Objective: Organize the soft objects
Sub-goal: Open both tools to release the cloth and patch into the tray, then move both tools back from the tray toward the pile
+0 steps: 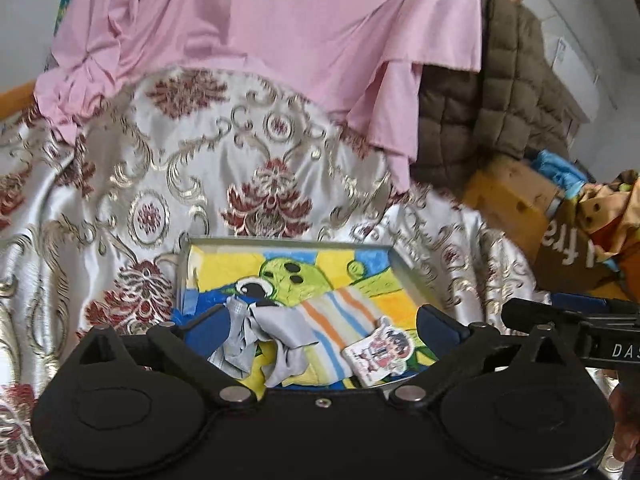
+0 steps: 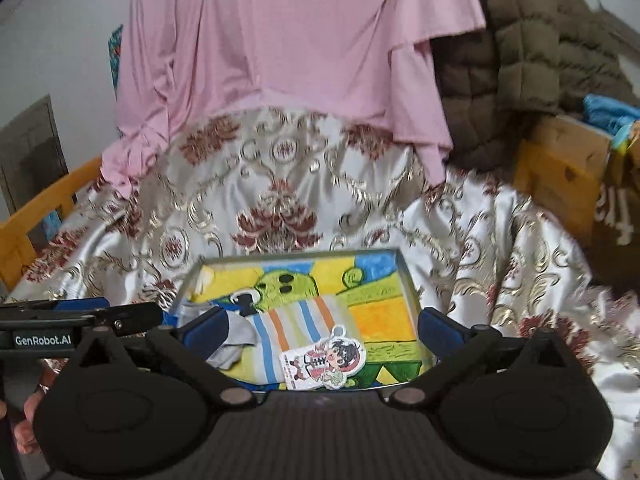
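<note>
A striped sock (image 1: 336, 328) with a grey toe and a cartoon paper tag (image 1: 380, 354) lies in a shallow metal tray (image 1: 288, 243) lined with a colourful cartoon picture. My left gripper (image 1: 324, 322) is open, its fingers to either side of the sock, the grey end bunched against the left finger (image 1: 208, 330). My right gripper (image 2: 320, 326) is open too, straddling the same sock (image 2: 296, 328) and tag (image 2: 324, 360) over the tray (image 2: 296, 254).
The tray sits on a silver cloth with red flowers (image 1: 200, 168). A pink garment (image 1: 272, 28) hangs behind it, a brown quilted jacket (image 1: 500, 92) to the right. Yellow wooden frame (image 1: 508, 200) and a box with fabrics stand at right.
</note>
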Motion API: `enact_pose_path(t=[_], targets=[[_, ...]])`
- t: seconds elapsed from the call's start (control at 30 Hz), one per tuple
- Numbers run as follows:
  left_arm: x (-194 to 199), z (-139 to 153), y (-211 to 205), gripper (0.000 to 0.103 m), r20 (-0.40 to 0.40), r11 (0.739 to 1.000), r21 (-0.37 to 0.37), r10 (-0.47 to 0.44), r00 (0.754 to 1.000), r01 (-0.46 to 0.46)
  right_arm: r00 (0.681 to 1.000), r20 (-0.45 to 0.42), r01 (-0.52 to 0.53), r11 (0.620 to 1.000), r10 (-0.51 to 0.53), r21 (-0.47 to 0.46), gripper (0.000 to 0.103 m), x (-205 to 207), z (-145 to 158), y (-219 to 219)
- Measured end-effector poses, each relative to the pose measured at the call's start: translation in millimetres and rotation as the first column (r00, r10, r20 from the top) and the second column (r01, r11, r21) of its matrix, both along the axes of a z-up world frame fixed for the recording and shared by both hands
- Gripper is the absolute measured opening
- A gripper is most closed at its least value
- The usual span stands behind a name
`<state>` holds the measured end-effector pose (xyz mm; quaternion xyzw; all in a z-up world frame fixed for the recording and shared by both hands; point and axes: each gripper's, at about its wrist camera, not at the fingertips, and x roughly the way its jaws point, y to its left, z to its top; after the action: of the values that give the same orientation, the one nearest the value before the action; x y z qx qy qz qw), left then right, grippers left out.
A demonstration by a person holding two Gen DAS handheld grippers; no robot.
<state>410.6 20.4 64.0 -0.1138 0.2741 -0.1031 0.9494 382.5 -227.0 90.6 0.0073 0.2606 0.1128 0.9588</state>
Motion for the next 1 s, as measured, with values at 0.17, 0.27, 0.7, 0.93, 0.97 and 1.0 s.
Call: enact_pose_path(t=[0.17,0.27,0.7,0.93,0.97,1.0], targets=[[-36.1,21.3,2.6,0.101,0.056,1.000,-0.010,0.010,0.998,-0.010,0.998,0.059,0.003,1.000,-0.004,0.014,0.103,-36.1,19.0,-2.5],[-59.5,32.3,2.4,0.102,0.098,1.000,-0.007,0.011,0.995,-0.011,0.997,0.083,-0.004,1.000,0.002,0.025,0.103,-57.2,25.0,-1.3],[-160.4,56.3,9.3,0.102,0.240,1.000,0.003,0.028,0.970,-0.030,0.980,0.200,0.005,1.000,-0.010,0.028,0.103,-149.3,32.3,1.2],[-210.5,53.0,1.2,0.102,0.338,0.996,0.042,0.059,0.939,-0.078,0.957,0.289,0.029,1.000,-0.030,0.006,0.103,-192.1,27.6,7.3],[-215.3,52.0,0.6,0.102,0.346,0.996,0.040,0.065,0.936,-0.084,0.953,0.300,0.036,0.999,-0.036,0.008,0.103,-196.5,26.8,7.6],[-220.5,50.7,0.2,0.102,0.353,0.995,0.041,0.067,0.933,-0.086,0.950,0.309,0.042,0.999,-0.044,0.012,0.103,-201.3,25.5,7.8]])
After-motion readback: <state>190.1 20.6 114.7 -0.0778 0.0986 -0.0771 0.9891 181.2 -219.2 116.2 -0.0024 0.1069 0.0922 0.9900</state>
